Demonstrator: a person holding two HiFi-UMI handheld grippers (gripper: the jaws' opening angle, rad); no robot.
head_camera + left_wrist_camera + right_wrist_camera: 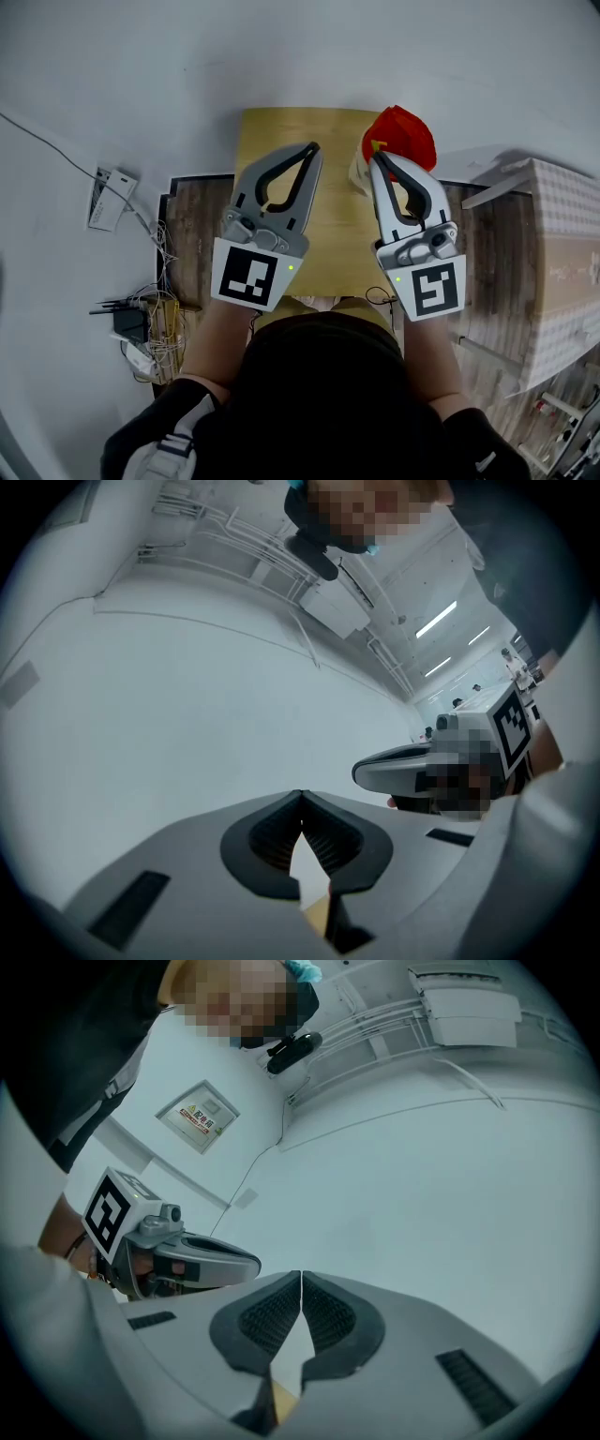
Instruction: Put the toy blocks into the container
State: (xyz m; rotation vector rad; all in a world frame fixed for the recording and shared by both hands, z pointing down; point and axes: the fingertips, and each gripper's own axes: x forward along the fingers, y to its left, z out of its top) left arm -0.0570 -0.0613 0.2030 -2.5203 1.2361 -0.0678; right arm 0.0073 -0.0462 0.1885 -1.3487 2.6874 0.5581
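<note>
**Item 1. Left gripper [314,148].** Jaws pressed together along their whole length, with nothing between the pads. It is held above the wooden table [281,127] and does not touch it. The forearm reaches out from the person's body, the marker cube sits nearest the chest, and the tip slants a little inward toward its partner. Its own view takes in wall and ceiling but not the tabletop, so it points about level, if anything slightly upward.

**Item 2. Right gripper [377,159].** Also closed and empty. It is carried beside the left one with a gap between them, and its tip leans slightly inward.

**Item 3. Red object [401,136].** A rounded red mass just beyond the right gripper's tip, at the table's far right corner, with something pale [357,174] under it. I cannot tell whether this is the container, a bag or a heap of blocks.

**Item 4. Toy blocks.** No single block can be made out in any view.

**Remark on placement.** Both tools are closed, empty, matched in pose and aimed away from the work. I take this for a resting or ready posture, with no pick under way. The table beneath the left gripper looks bare, so whatever is to be handled probably lies on the right gripper's side.
</note>
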